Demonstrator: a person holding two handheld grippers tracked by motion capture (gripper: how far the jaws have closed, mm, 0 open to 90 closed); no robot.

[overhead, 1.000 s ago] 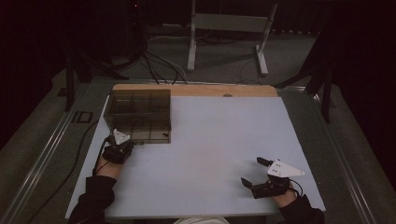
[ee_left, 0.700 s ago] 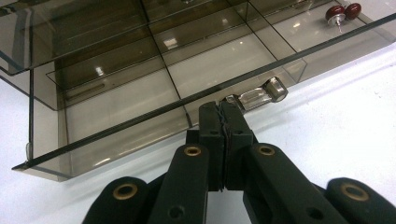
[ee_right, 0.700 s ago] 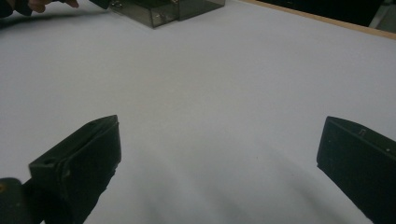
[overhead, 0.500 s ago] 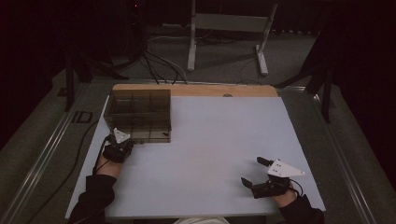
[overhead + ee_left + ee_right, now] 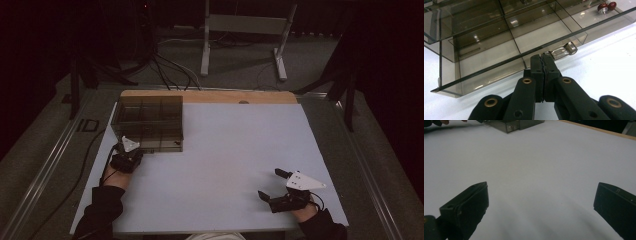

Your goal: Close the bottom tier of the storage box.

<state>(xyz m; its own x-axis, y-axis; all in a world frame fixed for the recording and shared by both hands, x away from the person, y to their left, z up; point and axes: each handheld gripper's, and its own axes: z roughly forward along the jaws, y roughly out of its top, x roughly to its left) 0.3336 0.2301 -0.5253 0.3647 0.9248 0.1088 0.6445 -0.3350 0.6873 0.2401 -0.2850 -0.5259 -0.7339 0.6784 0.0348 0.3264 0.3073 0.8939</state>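
Nothing has moved since the earlier frames: both hands rest where they were. High view: the left gripper (image 5: 131, 148) sits at the near edge of the smoky clear compartment box (image 5: 148, 123) at the table's (image 5: 240, 145) far left; the right gripper (image 5: 273, 184) lies well apart, near the front right, jaws spread wide and empty. Left gripper view: jaws pressed together, their tips at the box's small clear latch (image 5: 561, 51), though a pinch cannot be told; two dark red pins (image 5: 607, 7) lie in a far compartment. Right gripper view: open jaws over bare table.
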